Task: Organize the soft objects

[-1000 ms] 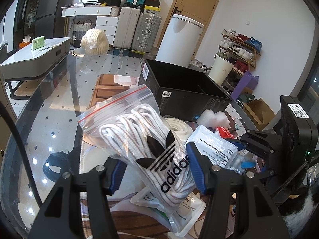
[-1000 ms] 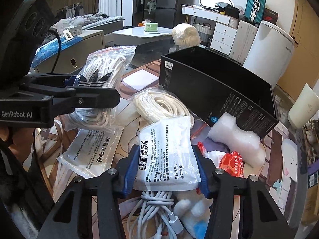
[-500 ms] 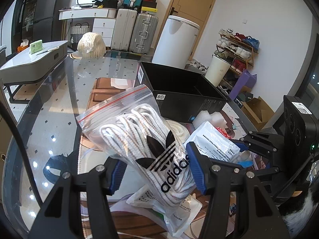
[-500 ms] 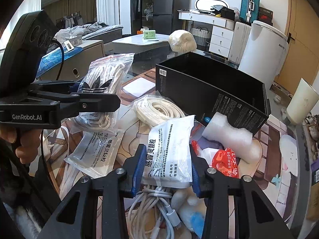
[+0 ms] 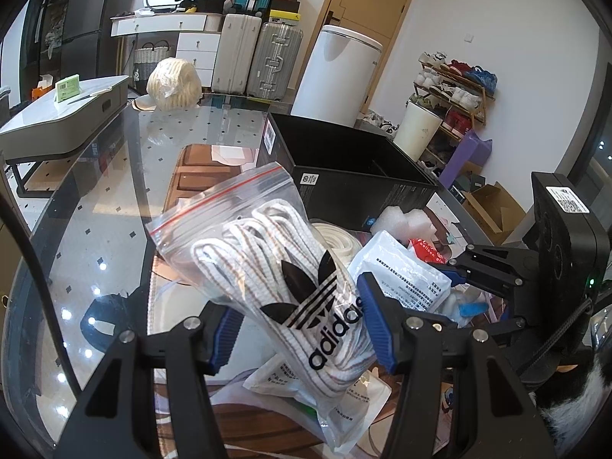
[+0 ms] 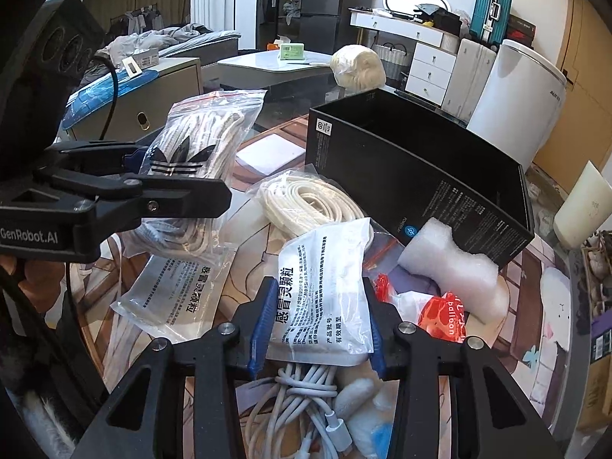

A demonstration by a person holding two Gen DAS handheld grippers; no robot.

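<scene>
My left gripper [image 5: 298,329] is shut on a clear zip bag of white shoelaces with an adidas logo [image 5: 283,275] and holds it above the table; the bag also shows in the right wrist view [image 6: 191,153]. My right gripper [image 6: 317,329] is shut on a white medicine packet with Chinese print [image 6: 325,287], lifted off the pile; the packet also shows in the left wrist view [image 5: 401,271]. An open black box [image 6: 420,176] stands just behind, also in the left wrist view [image 5: 344,160].
On the table lie a coil of white flat cord [image 6: 310,202], a second white packet [image 6: 176,290], white foam [image 6: 451,264], a red balloon bag [image 6: 440,313] and a white cable bundle [image 6: 306,401]. A glass tabletop [image 5: 95,191] extends left.
Both grippers have risen slightly with their bags. The right gripper lifted the packet off the pile and moved a little back from the black box.
</scene>
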